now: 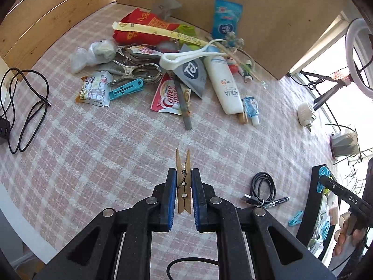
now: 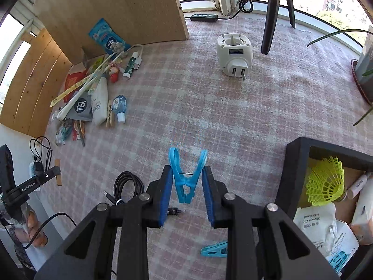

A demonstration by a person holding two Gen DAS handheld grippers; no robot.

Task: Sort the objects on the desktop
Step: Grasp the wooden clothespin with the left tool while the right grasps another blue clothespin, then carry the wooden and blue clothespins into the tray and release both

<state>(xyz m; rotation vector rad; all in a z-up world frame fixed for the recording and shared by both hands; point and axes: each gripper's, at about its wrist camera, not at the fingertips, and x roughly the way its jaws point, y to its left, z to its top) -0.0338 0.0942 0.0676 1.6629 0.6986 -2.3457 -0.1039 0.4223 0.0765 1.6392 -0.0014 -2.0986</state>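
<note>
Jaws clenched: your left gripper [image 1: 183,182] pinches the wooden clothespin [image 1: 183,182], your right gripper [image 2: 187,182] the blue clothespin [image 2: 186,177]. Bare cloth lies ahead; the clutter pile [image 1: 172,65] at twelve o'clock, black box [image 2: 300,161] at three.

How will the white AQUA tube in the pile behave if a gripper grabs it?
The white AQUA tube looks like soft squeezable plastic, so it probably gives under the pads rather than staying stiff. Its glossy skin may be slippery. It lies flat with a white looped strap across its top end and a wooden peg against its foot, so lifting it likely drags those along.
</note>
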